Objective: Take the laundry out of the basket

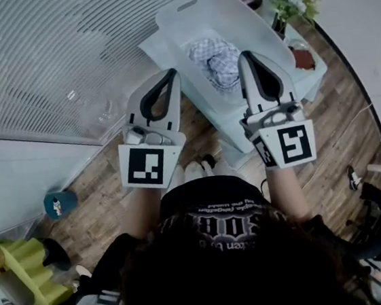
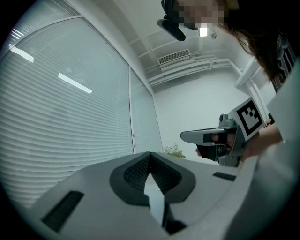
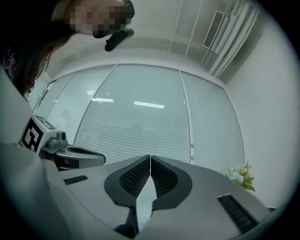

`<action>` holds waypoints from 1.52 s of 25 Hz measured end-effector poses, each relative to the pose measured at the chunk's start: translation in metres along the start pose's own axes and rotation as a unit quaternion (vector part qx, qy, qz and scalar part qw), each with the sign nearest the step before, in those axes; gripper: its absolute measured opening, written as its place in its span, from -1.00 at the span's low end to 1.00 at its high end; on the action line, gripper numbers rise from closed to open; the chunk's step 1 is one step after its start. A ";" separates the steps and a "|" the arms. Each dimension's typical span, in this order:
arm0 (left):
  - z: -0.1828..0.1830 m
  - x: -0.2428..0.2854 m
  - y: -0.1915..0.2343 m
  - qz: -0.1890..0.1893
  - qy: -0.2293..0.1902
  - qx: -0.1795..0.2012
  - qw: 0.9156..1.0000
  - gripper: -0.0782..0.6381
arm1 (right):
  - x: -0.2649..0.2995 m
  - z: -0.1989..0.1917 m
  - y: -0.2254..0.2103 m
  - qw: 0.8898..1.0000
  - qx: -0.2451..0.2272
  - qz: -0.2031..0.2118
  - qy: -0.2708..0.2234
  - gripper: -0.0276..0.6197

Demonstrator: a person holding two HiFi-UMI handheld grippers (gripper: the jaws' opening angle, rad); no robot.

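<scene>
In the head view a white laundry basket (image 1: 185, 19) stands on a pale table (image 1: 159, 53) ahead of me, with a checked blue-and-white cloth (image 1: 213, 62) bundled inside it. My left gripper (image 1: 171, 74) is held level at the basket's near left side, jaws shut and empty. At the basket's near right side my right gripper (image 1: 245, 57) is also shut with nothing in it. In the left gripper view the left gripper (image 2: 150, 155) shows its tips meeting; the right gripper (image 2: 187, 136) is beside it. The right gripper view shows the right gripper (image 3: 150, 158) with pads together.
A vase of flowers (image 1: 290, 4) stands on the table's far right corner, beside a small brown object (image 1: 303, 57). Window blinds (image 1: 63, 53) fill the left. A yellow-green stool (image 1: 29, 269) and a teal object (image 1: 59, 203) sit on the wooden floor at the left.
</scene>
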State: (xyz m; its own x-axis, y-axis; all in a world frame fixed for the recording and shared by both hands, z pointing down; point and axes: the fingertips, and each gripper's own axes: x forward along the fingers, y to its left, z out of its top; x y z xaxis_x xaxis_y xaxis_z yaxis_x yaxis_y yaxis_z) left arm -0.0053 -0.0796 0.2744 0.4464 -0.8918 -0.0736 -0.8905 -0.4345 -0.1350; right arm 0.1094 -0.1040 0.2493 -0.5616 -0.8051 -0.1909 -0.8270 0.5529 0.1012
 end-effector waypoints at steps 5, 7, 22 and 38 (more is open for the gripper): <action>0.002 0.025 0.004 0.006 -0.002 0.004 1.000 -0.78 | 0.018 -0.010 -0.015 1.000 0.015 0.012 0.007 -0.83; 0.004 0.032 0.005 0.009 -0.005 0.006 1.000 -0.78 | 0.023 -0.014 -0.020 1.000 0.017 0.017 0.008 -0.83; -0.002 0.082 0.026 -0.009 -0.006 -0.003 1.000 -0.78 | 0.066 -0.034 -0.054 0.999 0.024 0.004 0.032 -0.83; -0.012 0.137 0.059 -0.047 -0.010 -0.007 0.999 -0.78 | 0.117 -0.058 -0.082 0.998 0.018 -0.023 0.057 -0.83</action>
State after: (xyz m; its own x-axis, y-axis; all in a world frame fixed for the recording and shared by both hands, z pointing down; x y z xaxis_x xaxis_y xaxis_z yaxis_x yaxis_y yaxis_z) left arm 0.0022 -0.2286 0.2682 0.5291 -0.8446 -0.0819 -0.8460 -0.5175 -0.1285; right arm 0.1099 -0.2558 0.2750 -0.5238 -0.8478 -0.0829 -0.8518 0.5206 0.0584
